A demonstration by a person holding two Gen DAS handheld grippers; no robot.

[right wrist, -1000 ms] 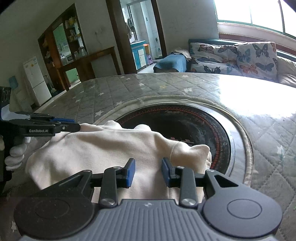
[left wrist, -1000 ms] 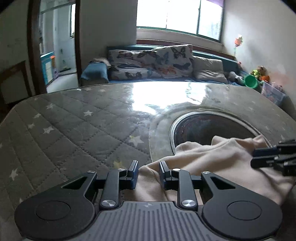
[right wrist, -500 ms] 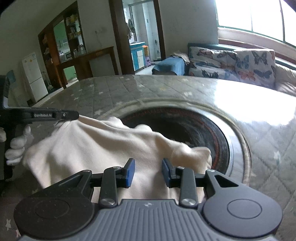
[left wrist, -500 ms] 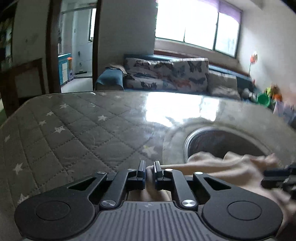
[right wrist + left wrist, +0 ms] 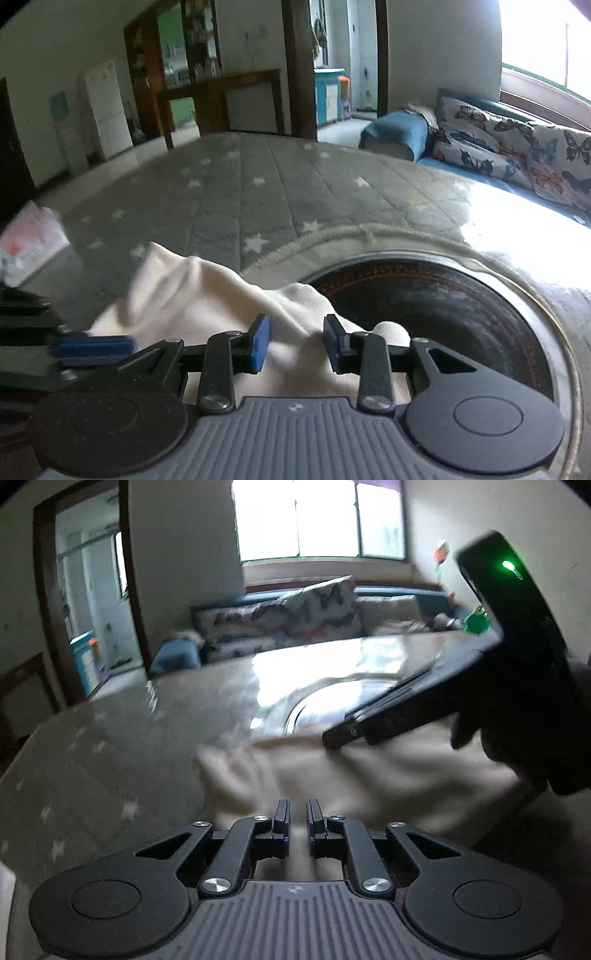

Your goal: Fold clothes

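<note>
Left gripper (image 5: 297,821) pinches the near edge of a cream knit garment (image 5: 207,295); right gripper (image 5: 295,341), jaws apart, straddles a raised fold stretching leftward

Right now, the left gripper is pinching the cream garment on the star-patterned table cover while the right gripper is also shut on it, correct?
Not quite: the right gripper is open, its blue pads set apart over the cream garment, as the right wrist view shows. The left gripper does pinch it, on the star-patterned table cover.
</note>
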